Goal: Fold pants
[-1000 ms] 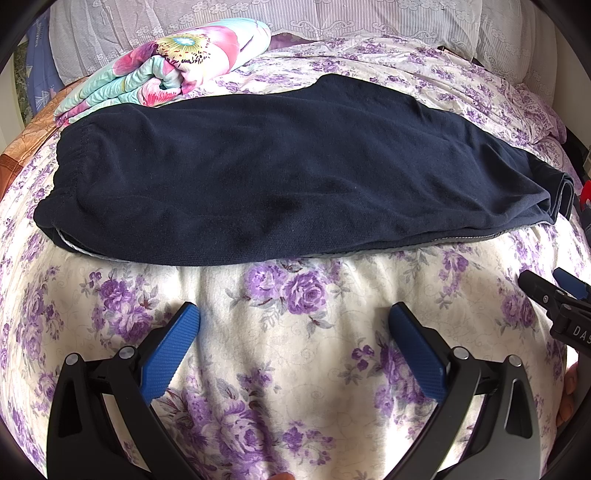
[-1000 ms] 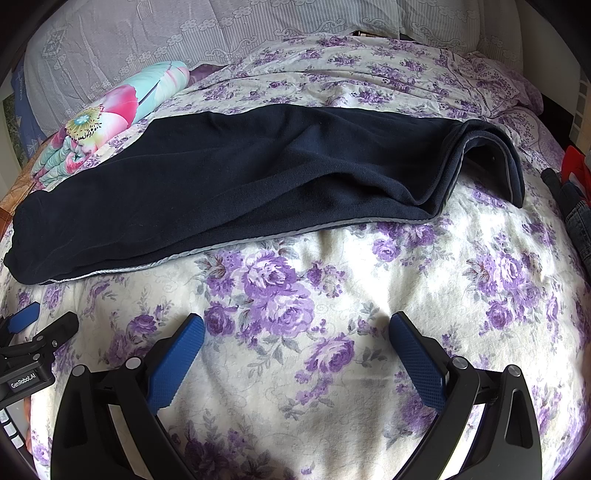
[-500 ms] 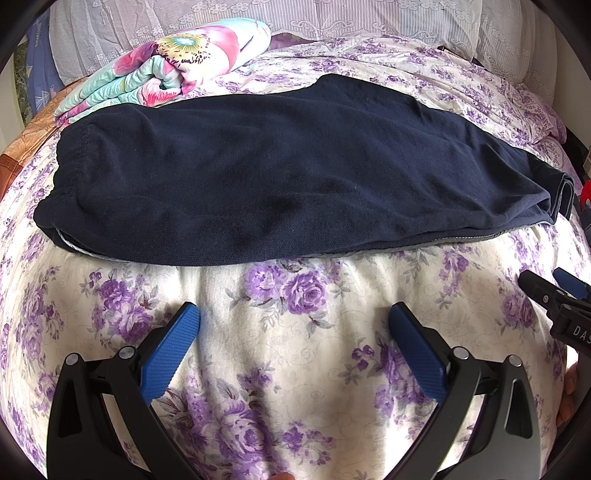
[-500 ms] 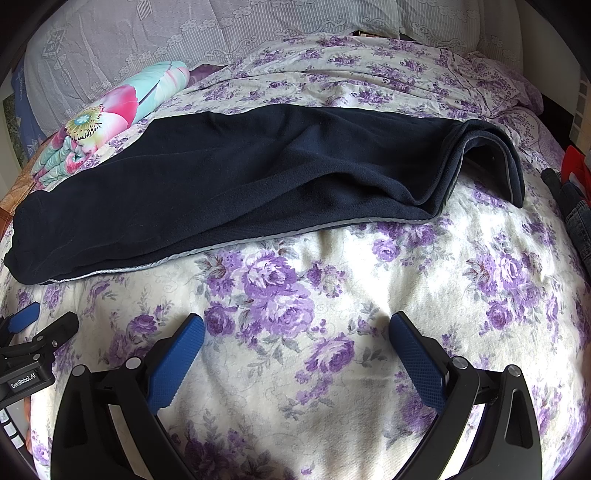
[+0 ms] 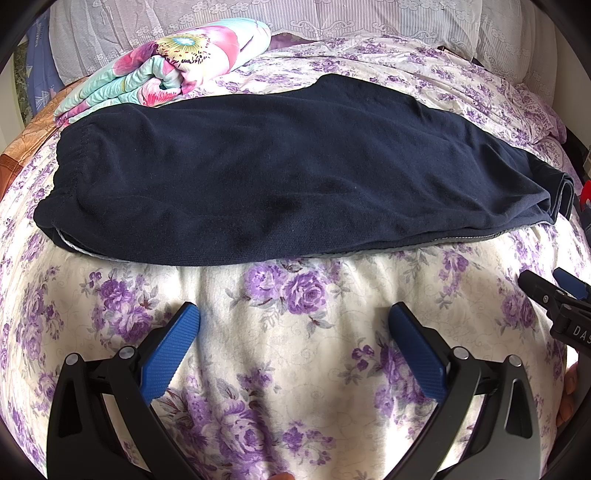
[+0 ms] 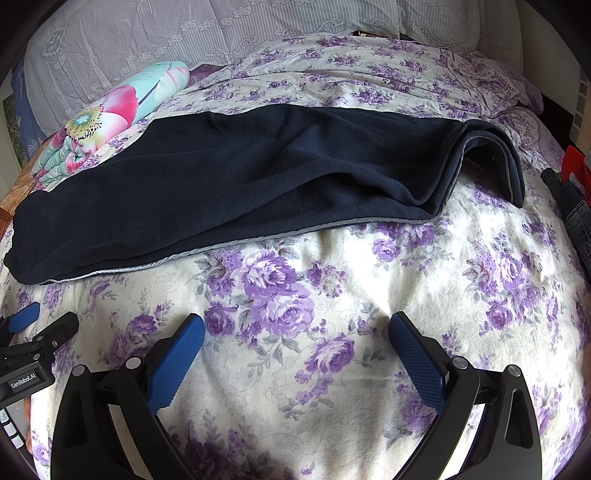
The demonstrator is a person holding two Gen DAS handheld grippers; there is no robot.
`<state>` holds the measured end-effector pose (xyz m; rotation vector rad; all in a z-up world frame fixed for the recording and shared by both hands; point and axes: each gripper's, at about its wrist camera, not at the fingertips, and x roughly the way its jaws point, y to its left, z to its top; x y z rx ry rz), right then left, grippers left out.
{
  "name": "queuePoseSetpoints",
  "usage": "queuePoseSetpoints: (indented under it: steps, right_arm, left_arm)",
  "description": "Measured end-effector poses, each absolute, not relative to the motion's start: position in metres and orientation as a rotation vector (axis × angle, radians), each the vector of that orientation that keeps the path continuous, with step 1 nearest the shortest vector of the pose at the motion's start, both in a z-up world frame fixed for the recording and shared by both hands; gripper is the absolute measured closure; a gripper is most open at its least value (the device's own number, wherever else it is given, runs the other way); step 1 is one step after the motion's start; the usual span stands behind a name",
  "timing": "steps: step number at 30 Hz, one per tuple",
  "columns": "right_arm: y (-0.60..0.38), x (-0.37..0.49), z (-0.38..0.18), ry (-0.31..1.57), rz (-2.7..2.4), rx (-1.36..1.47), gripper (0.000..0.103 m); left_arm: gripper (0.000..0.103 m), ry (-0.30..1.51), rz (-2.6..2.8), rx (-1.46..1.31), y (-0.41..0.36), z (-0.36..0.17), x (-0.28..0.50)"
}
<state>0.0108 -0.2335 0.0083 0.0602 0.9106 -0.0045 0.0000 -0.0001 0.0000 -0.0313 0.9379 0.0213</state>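
Note:
Dark navy pants (image 5: 280, 173) lie flat across the bed, one leg on the other, waistband at the left and leg ends at the right. They also show in the right wrist view (image 6: 258, 177), where the leg ends (image 6: 491, 158) curl up. My left gripper (image 5: 293, 321) is open and empty, over the sheet in front of the pants' near edge. My right gripper (image 6: 295, 328) is open and empty, also short of the near edge. Each gripper shows at the edge of the other's view: the right one (image 5: 554, 295), the left one (image 6: 33, 328).
The bed has a purple floral sheet (image 5: 295, 369). A folded bright floral quilt (image 5: 166, 62) lies behind the pants at the back left. Lace-covered pillows (image 6: 221, 33) line the head. Jeans and a red item (image 6: 572, 192) lie at the right edge.

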Motion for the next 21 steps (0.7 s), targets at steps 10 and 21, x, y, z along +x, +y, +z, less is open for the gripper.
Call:
queuePoseSetpoints:
  steps: [10, 21]
  right_arm:
    - [-0.233, 0.011, 0.008, 0.911, -0.003, 0.06, 0.003]
    - [-0.254, 0.005, 0.01, 0.857, 0.106, 0.234, 0.003]
  left_arm:
    - [0.004, 0.941, 0.016, -0.039, 0.001, 0.0, 0.0]
    - [0.005, 0.783, -0.167, -0.436, 0.122, 0.008, -0.012]
